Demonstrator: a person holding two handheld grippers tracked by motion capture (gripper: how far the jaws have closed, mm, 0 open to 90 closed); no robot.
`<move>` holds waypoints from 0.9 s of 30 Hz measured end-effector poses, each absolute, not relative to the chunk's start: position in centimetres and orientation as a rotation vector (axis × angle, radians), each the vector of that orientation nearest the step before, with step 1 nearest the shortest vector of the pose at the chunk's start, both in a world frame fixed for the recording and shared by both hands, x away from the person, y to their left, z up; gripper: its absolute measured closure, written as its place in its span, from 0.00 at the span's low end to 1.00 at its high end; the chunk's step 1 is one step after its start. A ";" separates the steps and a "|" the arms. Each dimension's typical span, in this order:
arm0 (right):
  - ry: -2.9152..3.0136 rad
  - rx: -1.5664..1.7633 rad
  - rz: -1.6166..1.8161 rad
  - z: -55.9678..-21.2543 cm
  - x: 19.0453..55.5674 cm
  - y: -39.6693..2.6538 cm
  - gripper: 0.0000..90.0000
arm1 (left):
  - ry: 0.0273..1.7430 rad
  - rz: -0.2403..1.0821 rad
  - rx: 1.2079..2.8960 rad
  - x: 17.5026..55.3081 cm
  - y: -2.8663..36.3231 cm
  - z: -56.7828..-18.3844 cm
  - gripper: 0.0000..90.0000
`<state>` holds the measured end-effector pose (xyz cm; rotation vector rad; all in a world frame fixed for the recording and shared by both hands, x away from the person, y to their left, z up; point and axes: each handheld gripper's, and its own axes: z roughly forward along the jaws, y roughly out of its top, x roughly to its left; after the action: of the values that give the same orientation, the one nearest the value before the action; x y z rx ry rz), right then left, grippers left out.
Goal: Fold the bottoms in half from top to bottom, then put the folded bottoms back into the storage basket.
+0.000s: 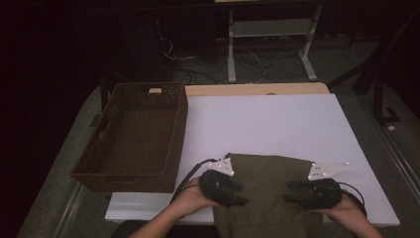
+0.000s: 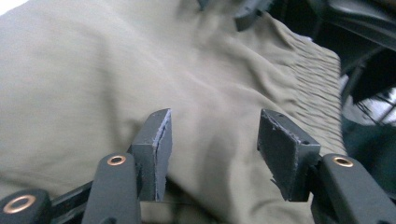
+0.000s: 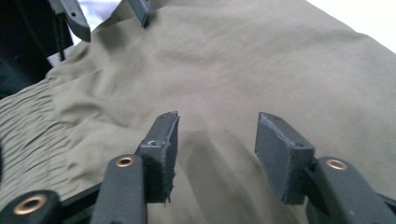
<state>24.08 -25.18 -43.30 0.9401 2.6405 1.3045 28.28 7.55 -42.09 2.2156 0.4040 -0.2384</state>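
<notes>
An olive green garment [image 1: 265, 191] lies at the near edge of the white table top [image 1: 267, 124], partly hanging over the front. Its gathered elastic waistband [image 2: 317, 79] shows at the right of the left gripper view and at the left of the right gripper view as the waistband [image 3: 28, 126]. My left gripper [image 1: 240, 194] hovers over the cloth's left part, jaws open, with the left gripper [image 2: 212, 149] holding nothing. My right gripper [image 1: 291, 192] is over the right part, also open; the right gripper [image 3: 215, 149] has only cloth [image 3: 233, 60] beneath it.
A dark brown woven basket [image 1: 171, 148] stands at the left of the table, its inside bare. White table legs [image 1: 308, 54] and cables lie on the floor beyond. The far half of the white top is free.
</notes>
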 end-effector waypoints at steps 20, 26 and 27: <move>2.601 0.971 1.261 -43.5 24.3 -25.4 0.48 | 0.699 0.085 2.272 35.2 8.0 -42.0 0.46; 2.601 0.975 1.261 -43.5 24.3 -25.5 0.48 | 0.731 0.083 2.319 36.8 7.5 -42.8 0.43; 2.600 0.973 1.260 -43.5 24.4 -25.5 0.48 | 0.731 0.082 2.318 37.0 7.4 -42.9 0.42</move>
<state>24.36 -25.45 -43.51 0.9727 2.5998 1.2599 36.98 7.41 -42.95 2.3185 0.7314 0.0815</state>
